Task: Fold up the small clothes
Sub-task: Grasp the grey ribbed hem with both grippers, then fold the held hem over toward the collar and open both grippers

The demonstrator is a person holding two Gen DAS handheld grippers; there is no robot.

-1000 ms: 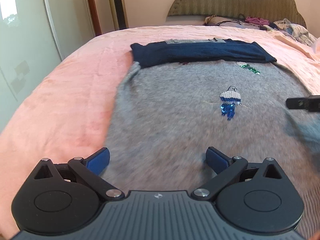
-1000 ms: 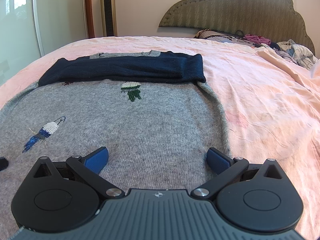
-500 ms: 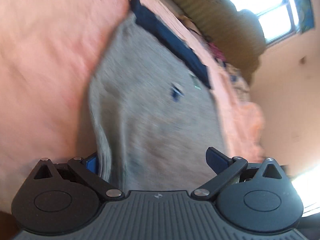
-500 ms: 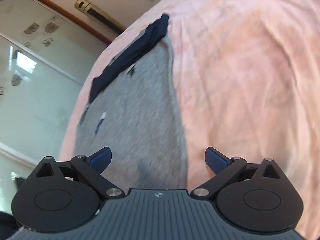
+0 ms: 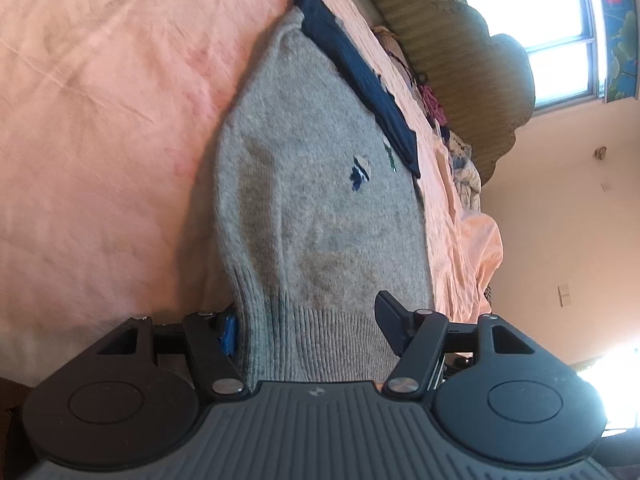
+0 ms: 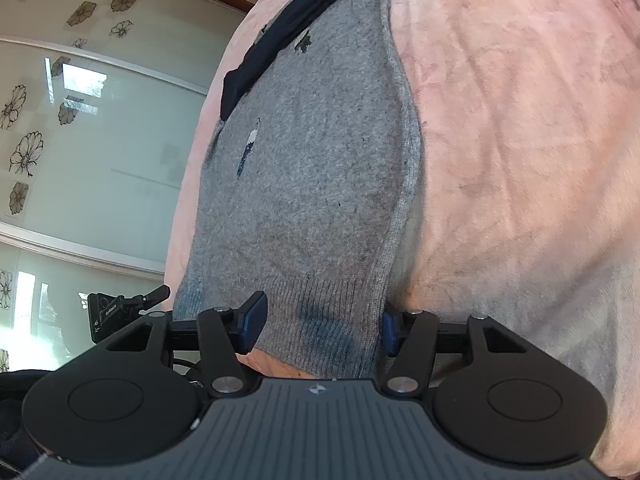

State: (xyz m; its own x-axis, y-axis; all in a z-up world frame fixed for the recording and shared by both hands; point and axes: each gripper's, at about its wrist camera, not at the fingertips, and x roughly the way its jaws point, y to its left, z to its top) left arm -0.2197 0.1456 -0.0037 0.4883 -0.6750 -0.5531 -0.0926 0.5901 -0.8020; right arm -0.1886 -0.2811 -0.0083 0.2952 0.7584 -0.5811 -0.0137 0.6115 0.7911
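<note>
**Straddling the sweater hem with both grippers**

Your left gripper [image 5: 310, 322] and right gripper [image 6: 320, 320] sit rolled sideways at the ribbed hem of the grey sweater [image 5: 312, 184], which lies spread on the pink bed [image 5: 100, 120]. Both sets of jaws are spread wide, the hem between them, not clamped. Its navy sleeves [image 5: 356, 68] lie folded across the far end.

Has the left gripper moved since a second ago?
Yes. The left gripper has rolled sideways and dropped to the grey sweater's ribbed hem, which now sits between its fingers; the headboard now appears tilted.
</note>
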